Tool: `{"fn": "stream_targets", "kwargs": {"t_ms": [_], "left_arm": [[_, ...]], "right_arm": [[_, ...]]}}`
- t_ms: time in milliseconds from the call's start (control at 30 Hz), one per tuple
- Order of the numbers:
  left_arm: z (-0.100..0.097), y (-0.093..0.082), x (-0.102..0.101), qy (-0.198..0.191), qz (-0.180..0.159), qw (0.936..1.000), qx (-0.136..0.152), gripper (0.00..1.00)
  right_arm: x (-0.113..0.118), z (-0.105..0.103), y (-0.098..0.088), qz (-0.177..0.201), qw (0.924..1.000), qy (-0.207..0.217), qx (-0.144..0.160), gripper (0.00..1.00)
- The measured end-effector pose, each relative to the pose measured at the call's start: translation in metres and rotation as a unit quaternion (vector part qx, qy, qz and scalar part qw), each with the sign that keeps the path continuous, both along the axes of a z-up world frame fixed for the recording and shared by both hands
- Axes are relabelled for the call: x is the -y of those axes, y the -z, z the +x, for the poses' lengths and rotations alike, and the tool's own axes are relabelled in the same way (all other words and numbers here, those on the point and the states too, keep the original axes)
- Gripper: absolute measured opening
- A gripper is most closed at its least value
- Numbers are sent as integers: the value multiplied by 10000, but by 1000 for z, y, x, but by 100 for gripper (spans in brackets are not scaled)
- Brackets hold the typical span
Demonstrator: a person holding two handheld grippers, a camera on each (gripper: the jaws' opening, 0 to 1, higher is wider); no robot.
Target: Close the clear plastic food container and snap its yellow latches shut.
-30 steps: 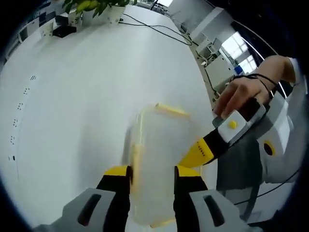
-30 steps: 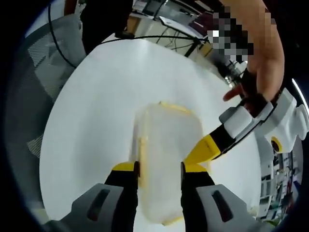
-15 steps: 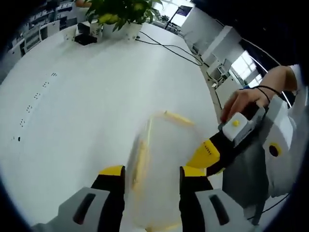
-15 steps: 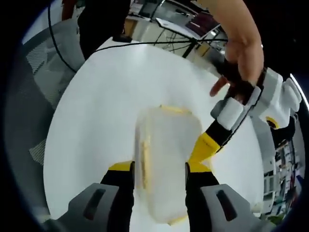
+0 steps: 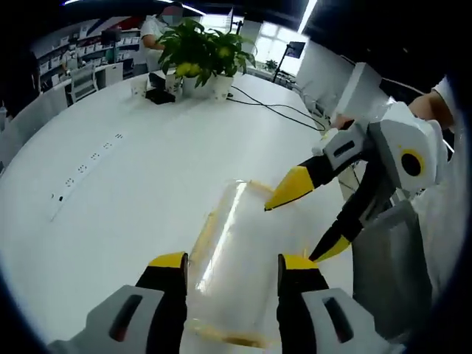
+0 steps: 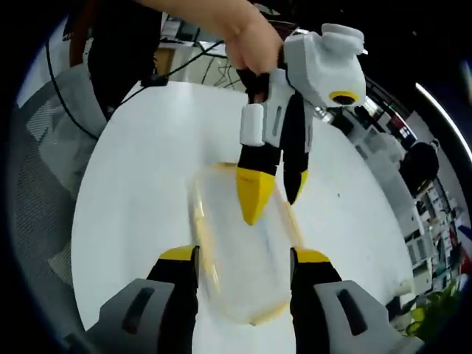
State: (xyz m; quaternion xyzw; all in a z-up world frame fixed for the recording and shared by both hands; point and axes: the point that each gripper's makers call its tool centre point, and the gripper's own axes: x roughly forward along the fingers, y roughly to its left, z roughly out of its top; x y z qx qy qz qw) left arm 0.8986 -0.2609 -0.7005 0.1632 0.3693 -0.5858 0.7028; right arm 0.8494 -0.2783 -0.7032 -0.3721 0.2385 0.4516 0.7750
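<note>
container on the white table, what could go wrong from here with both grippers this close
Two risks. The container sits loose on the smooth table with nothing bracing it, so a push on one latch may slide or tip it. The left gripper and right gripper both have open jaws crowding over the same lid, so they could knock into each other or press the lid askew.

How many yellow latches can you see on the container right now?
2 show clearly on the container: one latch along its left long side, another latch along the right side. The lid's blur may hide others.
</note>
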Motion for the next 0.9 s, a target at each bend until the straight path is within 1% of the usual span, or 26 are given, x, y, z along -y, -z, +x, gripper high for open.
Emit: {"fn": "stream_targets", "kwargs": {"t_ms": [67, 100, 200, 300, 333, 400, 467, 533, 600, 667, 700, 767, 800, 833, 900], "left_arm": [[-1, -4, -1, -23, -67, 9998, 173, 43], [0, -6, -2, -76, -114, 9997, 214, 43], [2, -10, -5, -267, -230, 9987, 371, 45], [6, -12, -14, -541, -297, 9960, 648, 48], [5, -13, -16, -632, -352, 9954, 631, 49], [5, -15, -22, -888, -496, 9921, 732, 49], [2, -15, -29, -1046, -492, 9896, 857, 50], [-4, -14, -32, -1215, -607, 9861, 952, 51], [-8, -12, -36, -1309, -674, 9839, 1012, 52], [-11, -8, -41, -1535, -745, 9793, 1089, 52], [-13, -7, -42, -1586, -767, 9781, 1110, 53], [-18, -8, -45, -1755, -887, 9726, 1242, 54], [-20, -6, -47, -1834, -894, 9706, 1275, 55], [-23, -4, -48, -1870, -897, 9699, 1273, 55], [-25, -2, -50, -2006, -930, 9663, 1322, 56]], "right_arm": [[1, 0, -1, 5, 10000, 19, 20, 46], [2, 0, -2, 31, 10000, 41, 21, 47], [4, 1, -3, 137, 9998, 144, -22, 49], [8, 3, -4, 208, 9995, 249, -31, 51], [9, 3, -5, 257, 9992, 291, -53, 52], [11, 3, -4, 334, 9986, 387, -112, 56], [15, 3, -2, 437, 9973, 547, -207, 59], [19, 4, -1, 574, 9952, 745, -267, 61], [23, 5, 0, 623, 9942, 829, -285, 63], [28, 6, 4, 641, 9927, 971, -329, 64], [30, 6, 6, 649, 9920, 1026, -356, 64], [34, 5, 10, 718, 9897, 1160, -431, 65], [36, 4, 11, 747, 9886, 1225, -467, 65], [36, 4, 13, 751, 9881, 1244, -501, 65], [38, 4, 17, 735, 9878, 1264, -528, 66]]}}
